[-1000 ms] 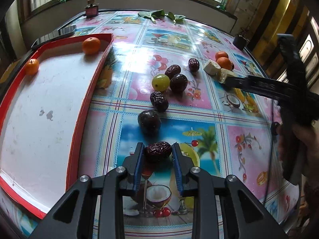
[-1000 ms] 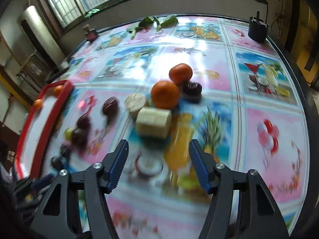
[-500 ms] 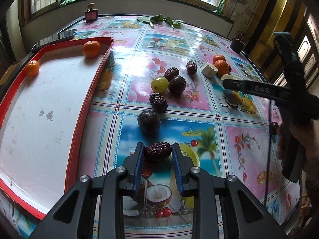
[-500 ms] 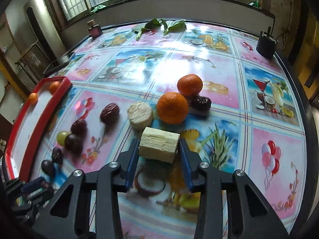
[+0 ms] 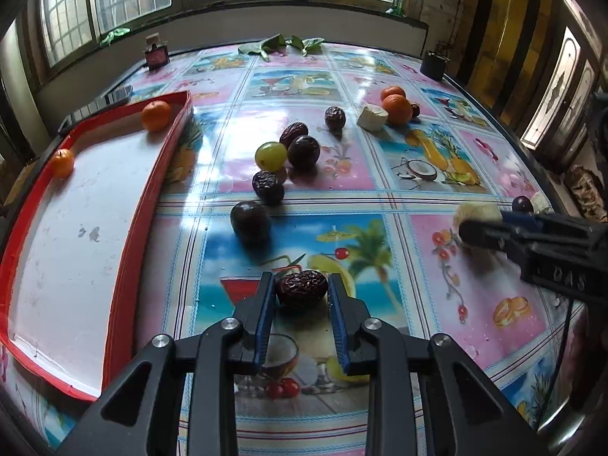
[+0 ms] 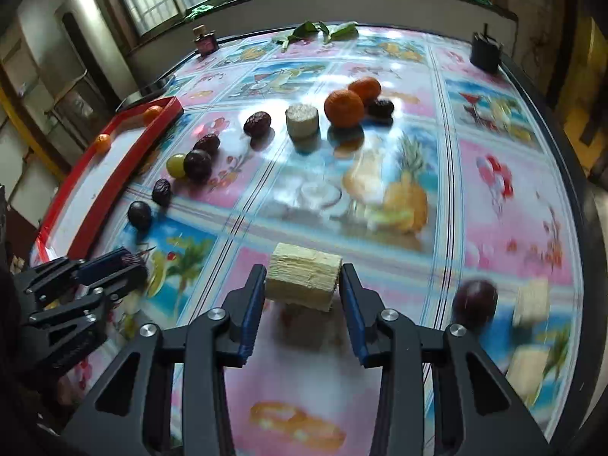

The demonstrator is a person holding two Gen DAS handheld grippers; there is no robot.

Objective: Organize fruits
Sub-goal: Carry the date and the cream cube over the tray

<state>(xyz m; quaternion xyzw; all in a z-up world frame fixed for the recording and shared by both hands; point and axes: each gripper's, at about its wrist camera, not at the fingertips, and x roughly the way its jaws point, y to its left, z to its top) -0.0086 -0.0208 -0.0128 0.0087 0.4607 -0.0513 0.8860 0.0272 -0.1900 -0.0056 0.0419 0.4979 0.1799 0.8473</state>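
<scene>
Carried away from the oranges (image 6: 344, 108), the pale block (image 6: 302, 281) now sits clenched in the right hand-held gripper (image 6: 302, 285) well apart from the red tray (image 5: 125, 250), while the left hand-held gripper (image 5: 301, 296) grips a wrinkled date (image 5: 301, 288) near that tray, probably for sorting.

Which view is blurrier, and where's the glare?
Right wrist view: motion blur smears the tablecloth and the plum at lower right; the pale block in the jaws stays sharp. Left wrist view: mostly crisp, only the right gripper blurs. Both views: window glare on the cloth, fisheye bending the edges.
</scene>
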